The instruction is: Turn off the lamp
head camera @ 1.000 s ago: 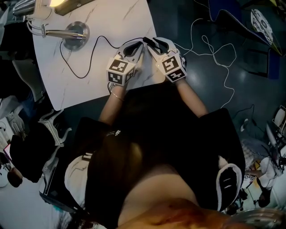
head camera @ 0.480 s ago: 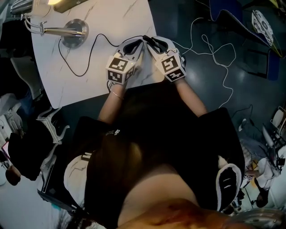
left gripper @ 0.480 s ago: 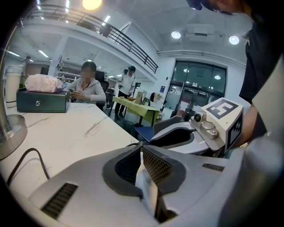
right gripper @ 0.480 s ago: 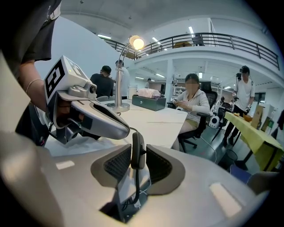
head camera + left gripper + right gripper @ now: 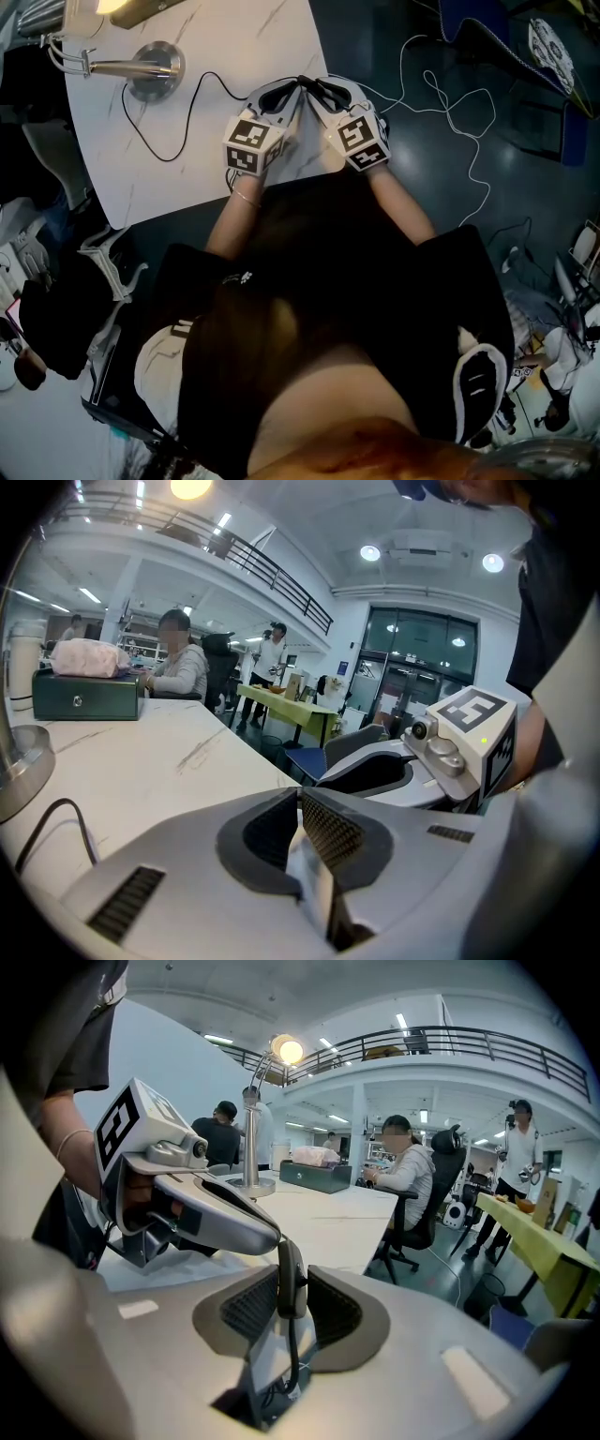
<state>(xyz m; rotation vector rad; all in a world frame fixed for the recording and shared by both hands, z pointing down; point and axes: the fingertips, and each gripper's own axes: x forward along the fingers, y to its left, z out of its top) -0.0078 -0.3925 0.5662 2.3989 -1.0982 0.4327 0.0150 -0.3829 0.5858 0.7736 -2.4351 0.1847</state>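
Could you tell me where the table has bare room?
The table is bare at far right, beyond the cord, and at its near left edge, outside its loop. Crowded: round the lamp base, and the near right corner, where the left gripper meets the right gripper, whose jaws have just been closing on the cord switch.

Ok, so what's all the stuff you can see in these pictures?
Table: one, white marbled, in front of the person.
Lamp: one, silver, lit, table's far left corner.
Cord: one, black, runs from the lamp across the table.
Switch: one, black, on the cord.
Box: one, dark green, table's far side.
Bundle: one, pink, on the box.
People: at least three, behind the table, one seated.
Left gripper: one, grey, fingers together.
Right gripper: one, grey, fingers just closing on the switch between them.
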